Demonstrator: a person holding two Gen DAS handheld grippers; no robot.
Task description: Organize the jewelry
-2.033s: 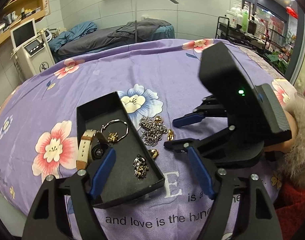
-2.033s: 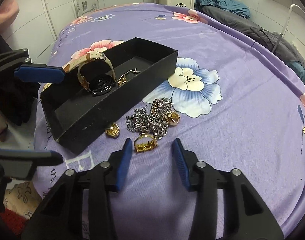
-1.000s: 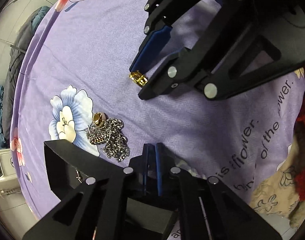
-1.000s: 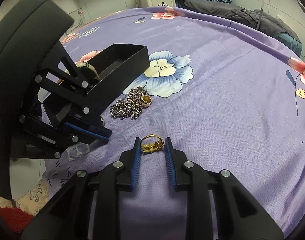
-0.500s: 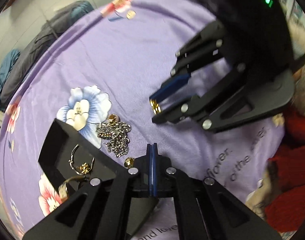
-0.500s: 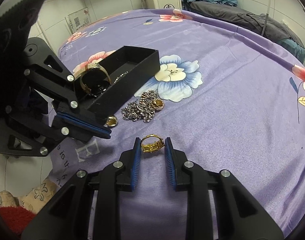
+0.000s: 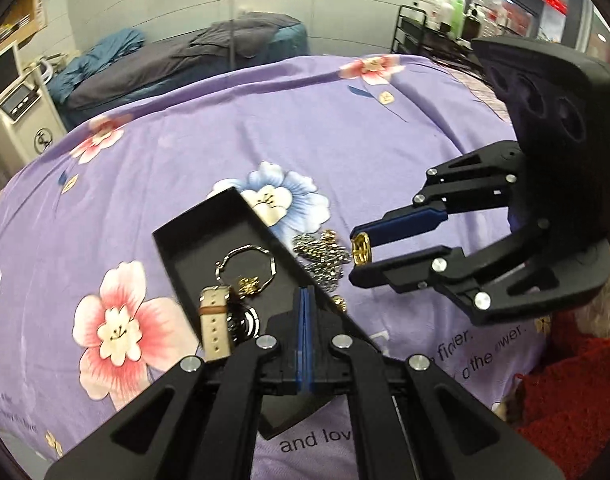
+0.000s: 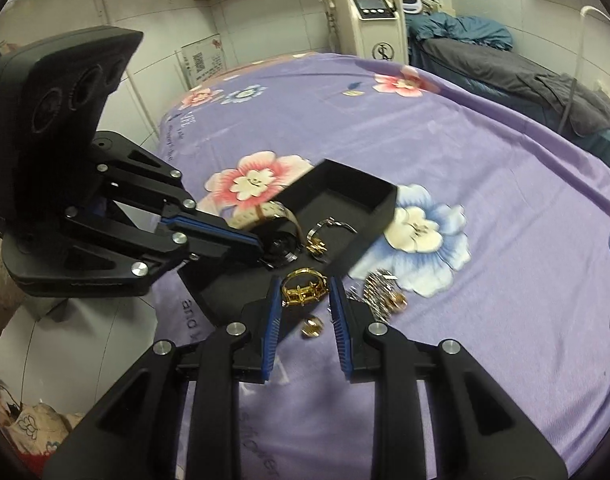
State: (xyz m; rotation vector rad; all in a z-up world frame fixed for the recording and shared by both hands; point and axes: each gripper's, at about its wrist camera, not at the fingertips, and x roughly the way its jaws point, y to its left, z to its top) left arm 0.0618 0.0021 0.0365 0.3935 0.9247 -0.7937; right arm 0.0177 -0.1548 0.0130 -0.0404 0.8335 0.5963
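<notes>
A black open box (image 7: 209, 236) (image 8: 357, 196) lies on the purple flowered cloth and holds a watch with a tan strap (image 7: 214, 322) (image 8: 265, 213) and a hoop bracelet (image 7: 245, 260) (image 8: 329, 226). My left gripper (image 7: 304, 304) (image 8: 251, 242) is shut on the box's near wall. My right gripper (image 8: 305, 292) (image 7: 361, 250) is shut on a gold ring (image 8: 304, 286) (image 7: 361, 248) and holds it in the air beside the box's long side. A silver chain pile (image 7: 323, 254) (image 8: 375, 286) and a small gold piece (image 8: 313, 326) lie on the cloth next to the box.
The purple cloth (image 7: 305, 120) covers a bed. A white machine (image 8: 369, 16) stands at the far end, a dark-covered bed (image 7: 209, 52) behind. A black trolley with bottles (image 7: 437, 28) is at far right. A red garment (image 7: 565, 400) lies at the near right.
My right gripper closed on the gold ring, lifted it off the cloth and carried it toward the box. My left gripper closed on the box wall and has swung to face the room.
</notes>
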